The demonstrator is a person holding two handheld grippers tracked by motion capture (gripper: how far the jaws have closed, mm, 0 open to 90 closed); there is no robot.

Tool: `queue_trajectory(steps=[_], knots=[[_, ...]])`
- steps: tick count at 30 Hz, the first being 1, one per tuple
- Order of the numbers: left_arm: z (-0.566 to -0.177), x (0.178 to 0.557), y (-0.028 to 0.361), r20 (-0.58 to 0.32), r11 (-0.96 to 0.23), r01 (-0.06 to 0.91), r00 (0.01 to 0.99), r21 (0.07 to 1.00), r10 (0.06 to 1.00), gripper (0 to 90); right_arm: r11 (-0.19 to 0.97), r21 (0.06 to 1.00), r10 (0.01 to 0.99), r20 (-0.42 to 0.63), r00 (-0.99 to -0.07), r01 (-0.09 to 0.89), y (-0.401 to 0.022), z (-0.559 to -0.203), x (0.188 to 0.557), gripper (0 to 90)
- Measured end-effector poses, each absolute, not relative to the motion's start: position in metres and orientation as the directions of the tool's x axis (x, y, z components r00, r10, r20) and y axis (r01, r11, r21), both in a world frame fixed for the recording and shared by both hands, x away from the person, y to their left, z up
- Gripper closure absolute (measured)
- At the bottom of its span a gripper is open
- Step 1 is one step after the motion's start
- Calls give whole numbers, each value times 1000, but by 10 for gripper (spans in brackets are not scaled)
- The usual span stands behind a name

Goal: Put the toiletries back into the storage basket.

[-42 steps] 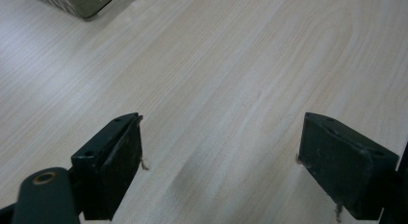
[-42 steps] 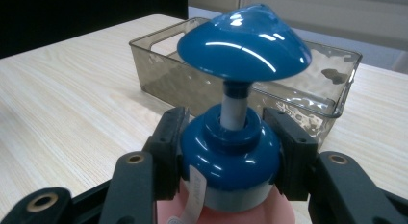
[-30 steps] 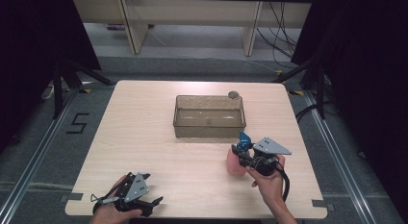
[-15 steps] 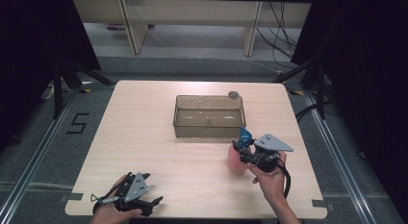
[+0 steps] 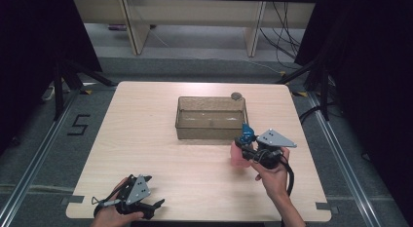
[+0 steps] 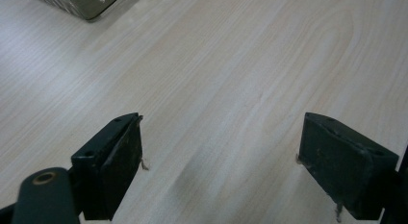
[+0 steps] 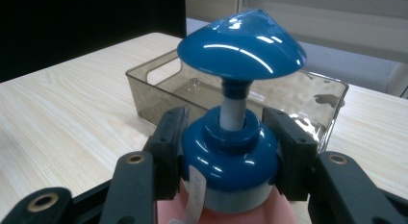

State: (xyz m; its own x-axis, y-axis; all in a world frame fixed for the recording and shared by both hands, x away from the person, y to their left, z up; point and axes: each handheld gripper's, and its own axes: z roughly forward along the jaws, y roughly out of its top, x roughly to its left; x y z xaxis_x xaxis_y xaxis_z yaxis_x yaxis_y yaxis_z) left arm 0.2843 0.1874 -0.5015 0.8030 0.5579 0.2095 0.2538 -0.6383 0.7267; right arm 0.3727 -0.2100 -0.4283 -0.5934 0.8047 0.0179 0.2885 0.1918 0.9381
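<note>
We have the pink pump bottle [image 5: 238,155] clamped in our right tool [image 5: 245,148], its jaws pressed against the blue collar [image 7: 230,159] just under the pump head [image 7: 241,39]. The bottle stands upright on the worktop [image 5: 146,139], near the front right corner of the smoky clear bin [image 5: 211,118] and apart from it. Our left tool [image 5: 146,203] rests at the near left edge of the worktop with its jaws spread wide and nothing between them.

We judge this as the carrying step: the grip is made and the bottle looks bound for the bin. Next we need a lift high enough for the base to clear the bin's front wall, then a short move forward and left over the opening before lowering. The grip sits high on the neck, so we should keep the bottle upright lest it swing.
</note>
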Motion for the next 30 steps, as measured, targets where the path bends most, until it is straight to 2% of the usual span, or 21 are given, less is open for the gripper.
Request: queue_trajectory(steps=[4, 5, 30], knots=[[-503, 284, 187, 211, -635, 255, 798, 729, 564, 149, 183, 940, 801, 27, -599, 288, -210, -422, 375, 534], [-502, 284, 187, 210, -635, 256, 799, 728, 563, 149, 201, 945, 796, -4, -605, 258, -212, -420, 377, 534], [-502, 285, 188, 216, -634, 255, 794, 731, 568, 149, 203, 948, 792, -11, -610, 246, -203, -386, 400, 534]])
